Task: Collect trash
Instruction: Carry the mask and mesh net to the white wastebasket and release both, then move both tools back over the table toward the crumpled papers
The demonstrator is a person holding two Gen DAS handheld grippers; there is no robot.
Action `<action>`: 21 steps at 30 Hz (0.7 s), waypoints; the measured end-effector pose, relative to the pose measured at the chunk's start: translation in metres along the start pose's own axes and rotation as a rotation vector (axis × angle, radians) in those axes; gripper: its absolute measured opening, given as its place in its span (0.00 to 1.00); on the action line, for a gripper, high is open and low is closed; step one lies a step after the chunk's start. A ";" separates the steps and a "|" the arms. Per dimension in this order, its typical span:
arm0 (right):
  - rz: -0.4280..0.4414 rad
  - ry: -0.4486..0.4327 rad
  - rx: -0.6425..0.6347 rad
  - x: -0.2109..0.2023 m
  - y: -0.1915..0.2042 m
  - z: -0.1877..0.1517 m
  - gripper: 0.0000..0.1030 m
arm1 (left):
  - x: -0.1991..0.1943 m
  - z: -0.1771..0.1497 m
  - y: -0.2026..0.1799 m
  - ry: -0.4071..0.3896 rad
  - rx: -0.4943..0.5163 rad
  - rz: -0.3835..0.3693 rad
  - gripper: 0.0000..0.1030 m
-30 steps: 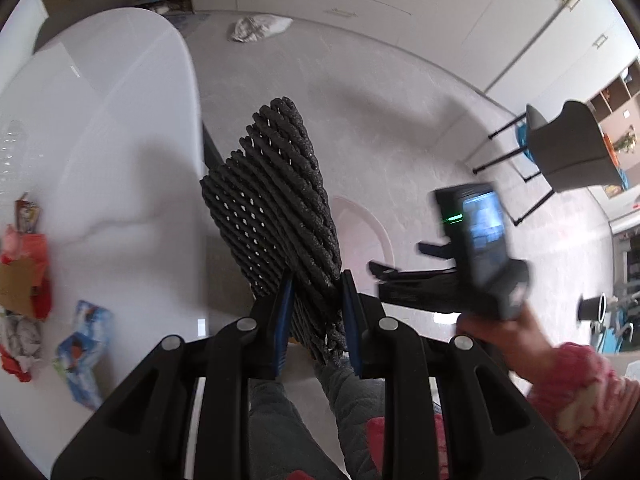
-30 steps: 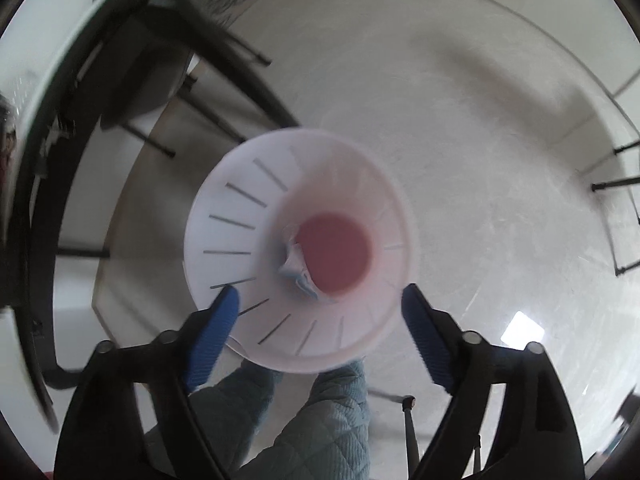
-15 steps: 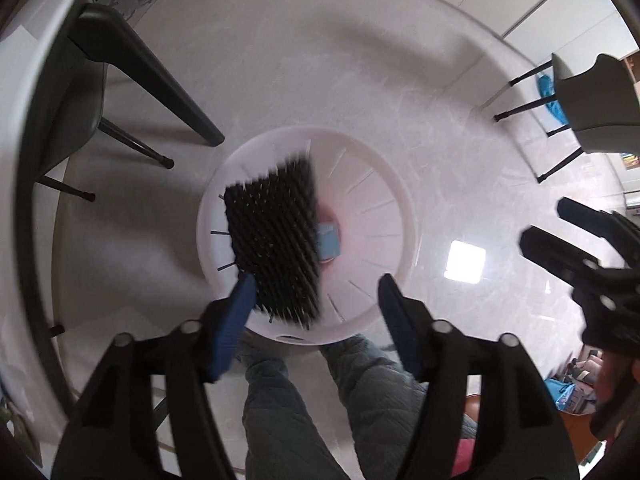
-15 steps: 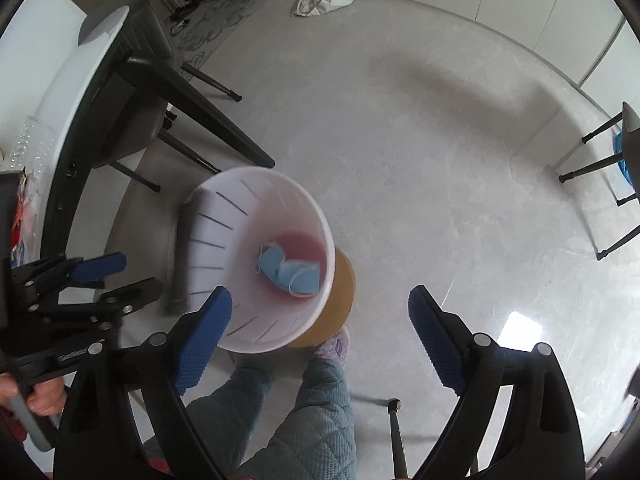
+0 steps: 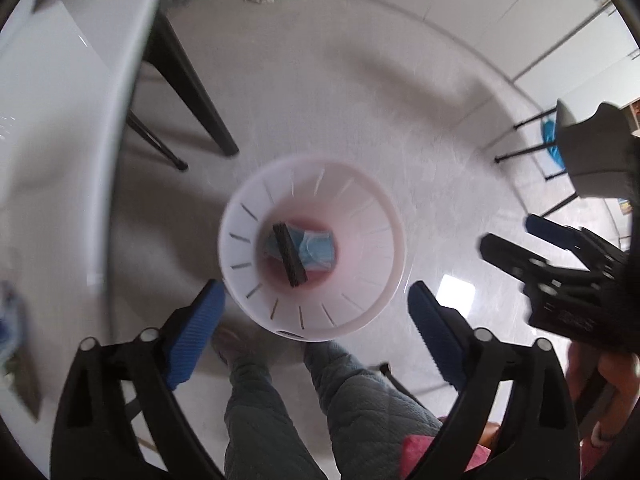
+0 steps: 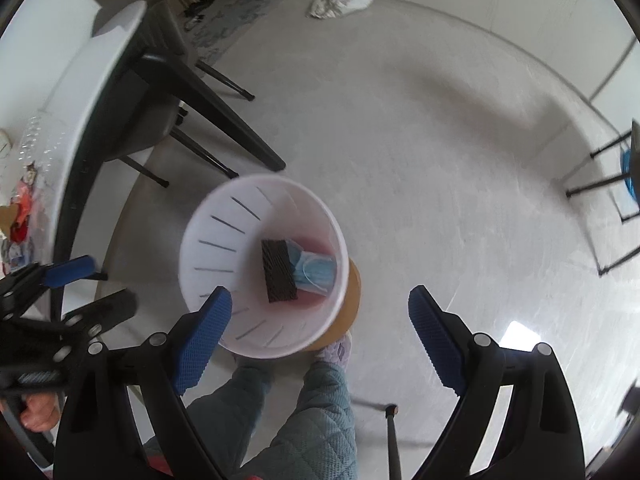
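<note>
The woven black mat lies in the white bin, seemingly tilted, long axis toward the person's feet; the left gripper, jaws just opened, and the right gripper gape empty.

left wrist: floor being viewed steeply downward from above | right wrist: likewise, slightly farther | shared: white slotted plastic bin being seen by both

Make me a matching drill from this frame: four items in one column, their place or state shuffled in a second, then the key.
1. black woven mat
2. blue face mask
3. left gripper
4. crumpled white bag

A. on the floor by the far cabinets
B. open, nothing between the pads
C. on edge in the white bin
D. flat on the bin bottom, beside the mat

Pairs: 1-C, 2-D, 3-B, 4-A
</note>
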State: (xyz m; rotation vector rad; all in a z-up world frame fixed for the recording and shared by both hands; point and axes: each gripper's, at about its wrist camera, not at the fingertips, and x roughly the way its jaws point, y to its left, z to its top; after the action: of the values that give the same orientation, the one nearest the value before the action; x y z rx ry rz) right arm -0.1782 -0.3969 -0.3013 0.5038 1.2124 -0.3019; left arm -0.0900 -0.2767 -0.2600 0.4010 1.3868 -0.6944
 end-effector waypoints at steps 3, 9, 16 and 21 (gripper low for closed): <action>0.005 -0.047 -0.048 -0.023 0.017 0.010 0.90 | -0.038 0.001 0.003 -0.068 -0.008 -0.001 0.92; 0.049 -0.148 -0.147 -0.072 0.059 0.029 0.93 | -0.126 -0.007 0.028 -0.214 -0.073 0.005 0.92; 0.109 -0.250 -0.263 -0.120 0.115 0.041 0.97 | -0.205 -0.046 0.081 -0.360 -0.201 0.065 0.92; 0.154 -0.263 -0.345 -0.130 0.163 0.045 0.97 | -0.225 -0.079 0.126 -0.389 -0.304 0.116 0.92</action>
State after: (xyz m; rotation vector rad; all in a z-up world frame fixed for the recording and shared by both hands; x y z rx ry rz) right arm -0.1063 -0.2870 -0.1336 0.2457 0.9380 -0.0224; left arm -0.0745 -0.0855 -0.0700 0.0954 1.0668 -0.4282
